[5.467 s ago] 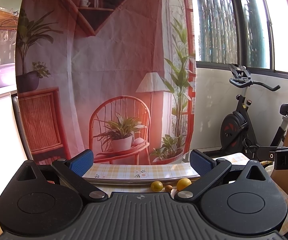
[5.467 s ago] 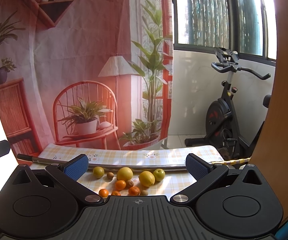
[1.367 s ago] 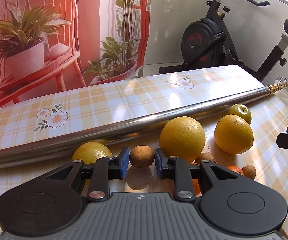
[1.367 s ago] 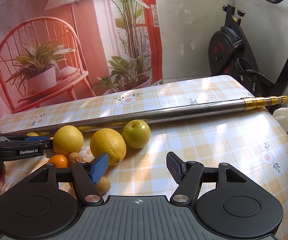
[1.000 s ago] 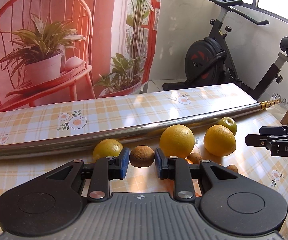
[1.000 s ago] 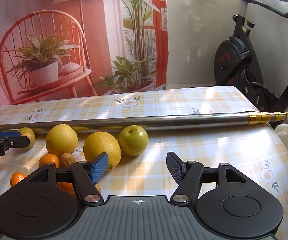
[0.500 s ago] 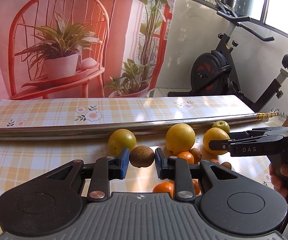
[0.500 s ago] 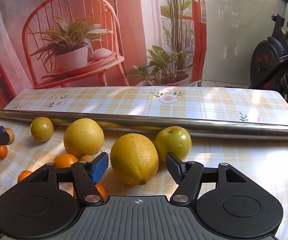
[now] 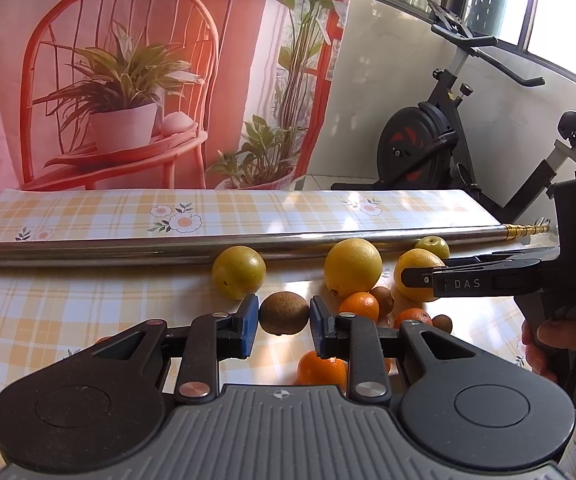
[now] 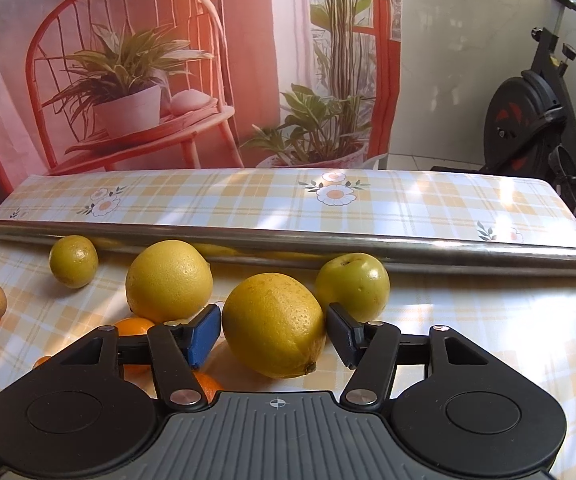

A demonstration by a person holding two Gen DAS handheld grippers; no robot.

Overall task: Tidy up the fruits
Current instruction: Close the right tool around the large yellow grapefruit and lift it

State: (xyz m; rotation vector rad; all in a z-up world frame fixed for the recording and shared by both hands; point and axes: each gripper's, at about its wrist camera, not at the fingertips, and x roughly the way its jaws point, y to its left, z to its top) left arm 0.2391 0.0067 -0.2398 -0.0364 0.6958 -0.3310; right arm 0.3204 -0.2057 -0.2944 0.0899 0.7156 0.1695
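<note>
My left gripper (image 9: 281, 316) is shut on a small brown round fruit (image 9: 283, 314), held just above the checked tablecloth (image 9: 87, 280). In the right wrist view my right gripper (image 10: 273, 334) has a large yellow lemon (image 10: 273, 324) between its fingers. Its jaws are closing, and both pads touch the lemon's sides while it rests on the cloth. The left wrist view shows the right gripper (image 9: 420, 280) from the side at that lemon (image 9: 414, 268). A person's hand (image 9: 548, 332) holds its grip.
A steel pole (image 10: 288, 250) lies across the table behind the fruit. Beside the lemon sit a yellow orange (image 10: 169, 280), a green apple (image 10: 352, 282) and a small yellow-green citrus (image 10: 73, 261). Tangerines (image 9: 359, 306) and small brown fruits (image 9: 382, 300) lie between both grippers. An exercise bike (image 9: 428, 152) stands past the table.
The right gripper has moved left and forward onto the lemon, and its jaws have narrowed around it. The left gripper has drawn back a little with the brown fruit still in it.
</note>
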